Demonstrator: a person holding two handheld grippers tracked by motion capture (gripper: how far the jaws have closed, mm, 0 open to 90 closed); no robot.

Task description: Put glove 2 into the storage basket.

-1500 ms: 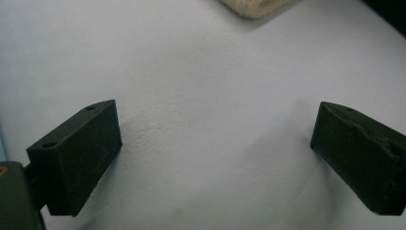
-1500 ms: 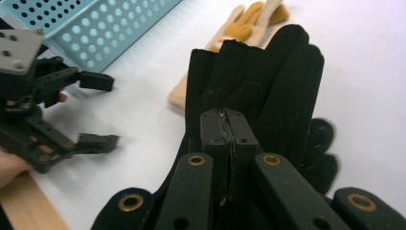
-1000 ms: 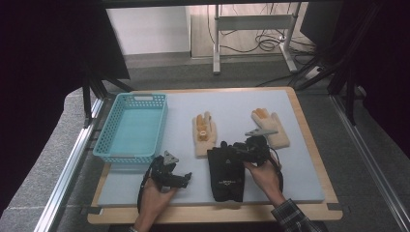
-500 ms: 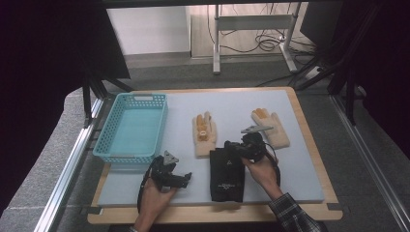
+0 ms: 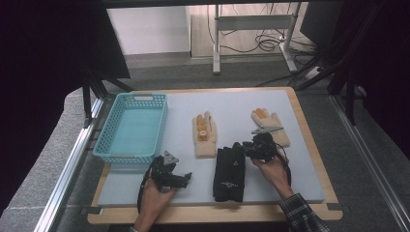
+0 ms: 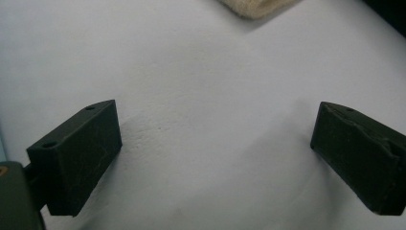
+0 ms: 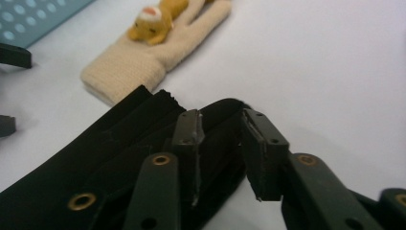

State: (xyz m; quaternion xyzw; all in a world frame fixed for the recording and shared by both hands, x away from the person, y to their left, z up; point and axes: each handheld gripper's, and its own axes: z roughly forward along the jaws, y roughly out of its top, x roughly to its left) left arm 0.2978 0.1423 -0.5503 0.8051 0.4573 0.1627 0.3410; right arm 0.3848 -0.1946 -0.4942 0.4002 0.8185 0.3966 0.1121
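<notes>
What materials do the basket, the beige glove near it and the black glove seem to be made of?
Basket: probably moulded plastic, light blue, with walls pierced by rows of holes.
Beige glove: knitted, likely wool or acrylic; ribbed cuff, fuzzy surface, a small plush animal on top.
Black glove: smooth synthetic fabric, perhaps neoprene, matte, with printed marks.

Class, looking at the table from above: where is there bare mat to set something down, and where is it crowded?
Free: the far strip beyond the basket and both cream gloves. Crowded: the near middle, around the black glove and right gripper.
</notes>
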